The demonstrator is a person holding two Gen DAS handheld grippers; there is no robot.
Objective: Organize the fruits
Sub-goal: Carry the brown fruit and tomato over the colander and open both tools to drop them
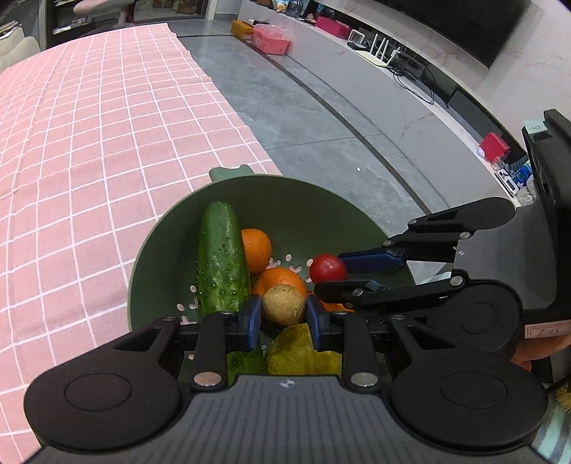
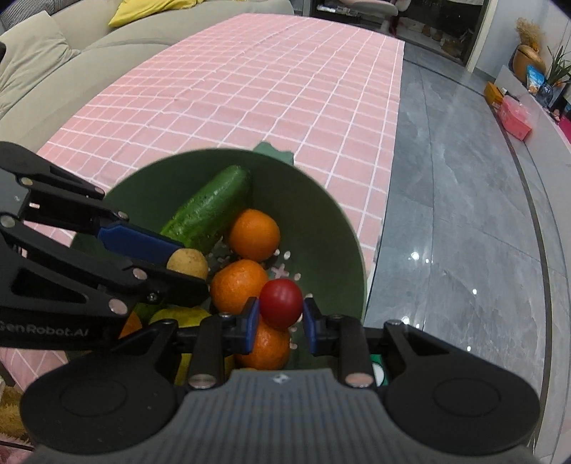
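Grippers crowd bowl (image 1: 321,200): left gripper (image 1: 282,316) pinches potato (image 1: 283,303), right gripper (image 2: 280,317) pinches tomato (image 2: 281,302). Arms may bump; hard squeeze squashes tomato; potato may slip onto oranges (image 2: 254,233) below.

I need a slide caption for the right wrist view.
Right gripper holding a small red tomato over a green colander bowl of produce.

Surface (image 2: 249,89) covered with pink cloth, white grid lines — long, running away from both cameras. Floor (image 2: 464,214): grey polished tiles with a dark inlaid strip, ceiling lights reflected as bright spots. Beige sofa (image 2: 53,60) along the far side of the surface, yellow cushion (image 2: 150,10) on it. Long pale marble-look ledge (image 1: 392,89) along the wall — carries pink box (image 1: 271,39), orange box (image 1: 242,28), white router (image 1: 382,50), cables. Large dark screen (image 1: 464,21) above it. Potted plant (image 2: 556,67) at the ledge's end.
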